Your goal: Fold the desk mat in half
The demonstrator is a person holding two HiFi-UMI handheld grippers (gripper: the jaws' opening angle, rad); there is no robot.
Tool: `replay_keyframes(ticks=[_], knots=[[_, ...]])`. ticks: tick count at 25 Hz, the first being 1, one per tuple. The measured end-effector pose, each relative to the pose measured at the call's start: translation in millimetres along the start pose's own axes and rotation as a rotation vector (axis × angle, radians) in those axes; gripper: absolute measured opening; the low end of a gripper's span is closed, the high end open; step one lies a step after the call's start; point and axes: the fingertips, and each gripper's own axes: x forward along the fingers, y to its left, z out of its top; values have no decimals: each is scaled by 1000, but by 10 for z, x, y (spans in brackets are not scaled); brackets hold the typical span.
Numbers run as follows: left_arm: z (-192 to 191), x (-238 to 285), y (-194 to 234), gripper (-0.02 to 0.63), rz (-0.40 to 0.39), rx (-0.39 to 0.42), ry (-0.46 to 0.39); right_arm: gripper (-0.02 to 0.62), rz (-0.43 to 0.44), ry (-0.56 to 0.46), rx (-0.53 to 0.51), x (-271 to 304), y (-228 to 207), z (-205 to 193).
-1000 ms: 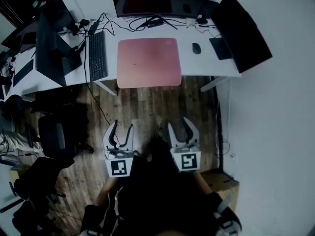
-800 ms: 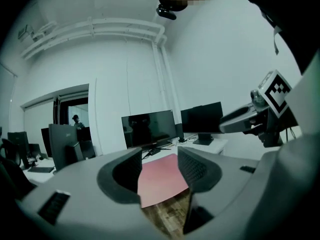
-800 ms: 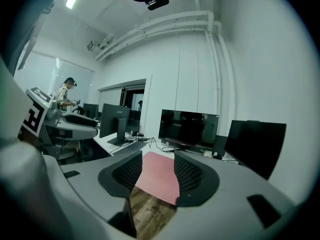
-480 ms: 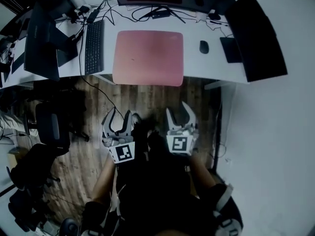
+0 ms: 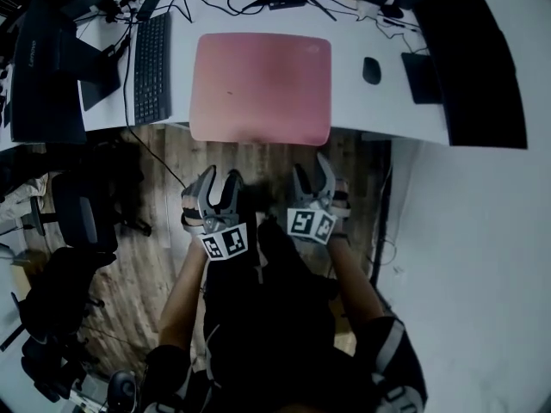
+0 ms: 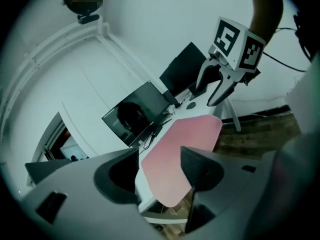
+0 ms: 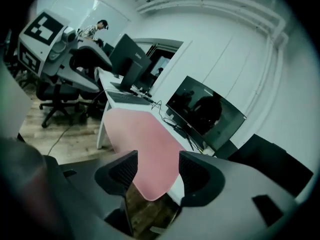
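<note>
Now, short of the mat (image 5: 261,87).
Just opened wider, left tongs (image 5: 219,179) and right tongs (image 5: 312,169) hold nothing; probably floppy, it suits pinching at near corners.

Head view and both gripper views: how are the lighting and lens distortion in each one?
Head view: dim, with darkened corners; the person's torso is nearly black, but the pink desk mat reads clearly. Left gripper view: strong fisheye with a black round border; the wall rails look curved. Right gripper view: same bending, and the dark monitor carries reflections.
</note>
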Motion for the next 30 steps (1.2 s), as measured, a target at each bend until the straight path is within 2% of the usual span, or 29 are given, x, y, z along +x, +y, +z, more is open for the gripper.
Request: replay_keyframes(ticks=[9, 13, 18, 20, 24, 30], knots=[[-780, 721, -607, 259, -65, 178, 89, 267, -12, 110, -286, 808, 468, -690], [-1114, 983, -764, 270, -38, 320, 131, 278, -49, 123, -359, 1058, 559, -909], [-1407, 1229, -896, 276, -2, 392, 151, 284, -109, 133, -409, 1311, 648, -1142], [-1503, 1313, -942, 278, 10, 415, 150, 287, -150, 126, -468, 1388, 627, -1161], [-1663, 1398, -990, 288, 46, 517, 126, 295, -205, 92, -574, 1481, 661, -1139], [-1825, 1556, -861, 290, 98, 499, 179, 295, -248, 105, -591, 1617, 582, -1182]])
